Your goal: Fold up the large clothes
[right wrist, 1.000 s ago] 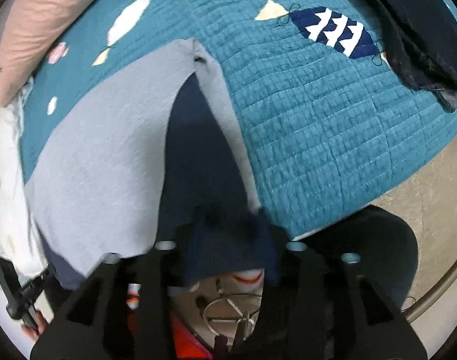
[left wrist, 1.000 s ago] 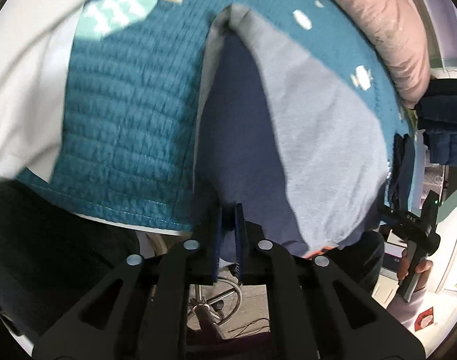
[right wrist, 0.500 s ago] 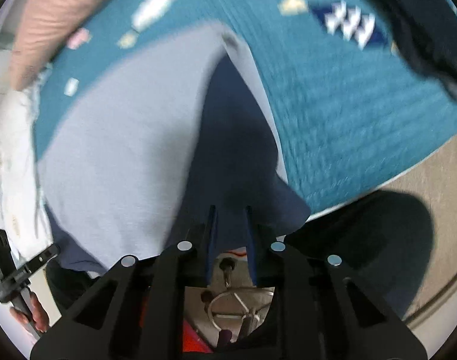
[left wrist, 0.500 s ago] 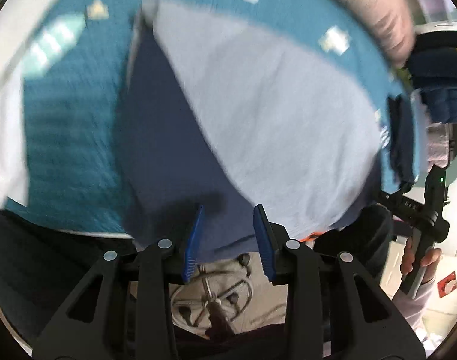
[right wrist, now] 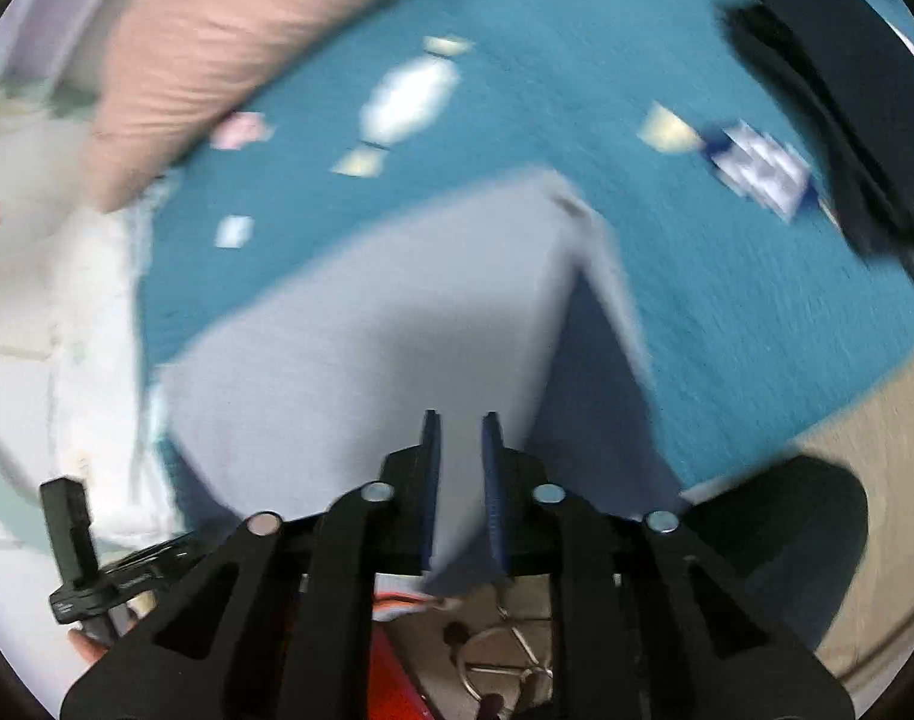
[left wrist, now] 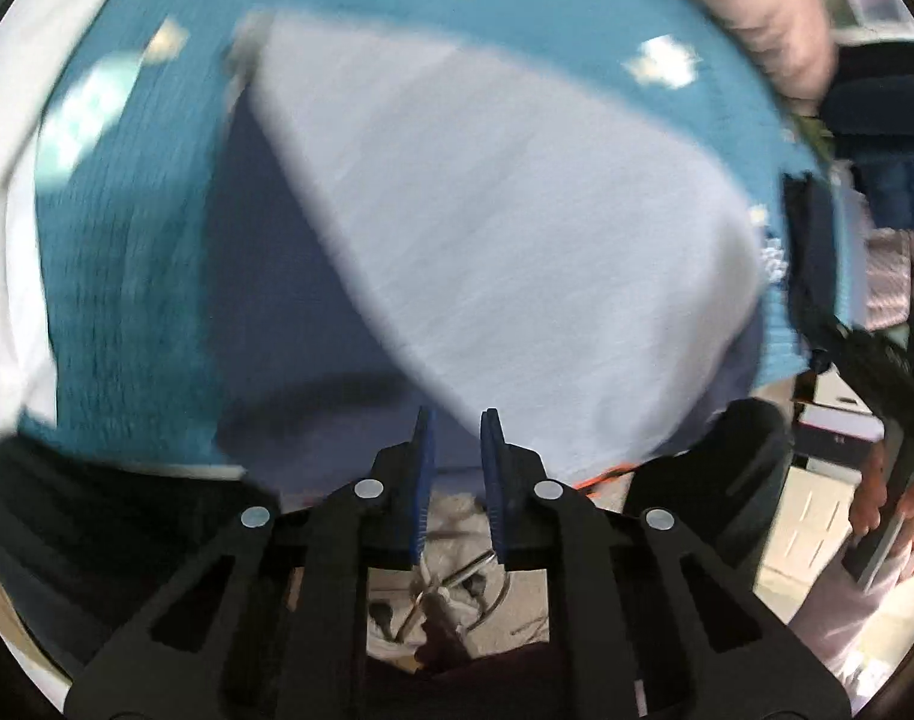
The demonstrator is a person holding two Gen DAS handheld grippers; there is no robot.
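L gripper [left wrist: 454,420] let go of garment [left wrist: 517,228], fingers closing empty; R gripper [right wrist: 460,420] likewise.

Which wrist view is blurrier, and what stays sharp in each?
Right wrist view is blurrier: quilt and pink pillow smear. Left wrist view: grey garment streaks, softer. In both, only the camera's own gripper stays crisp: left gripper, right gripper.

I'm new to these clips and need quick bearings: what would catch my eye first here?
A large pale grey garment with a navy inner side lies spread across the middle of a teal quilt, its near edge hanging off the bed. A pink pillow sits at the quilt's far side. The left gripper and right gripper are both closing.
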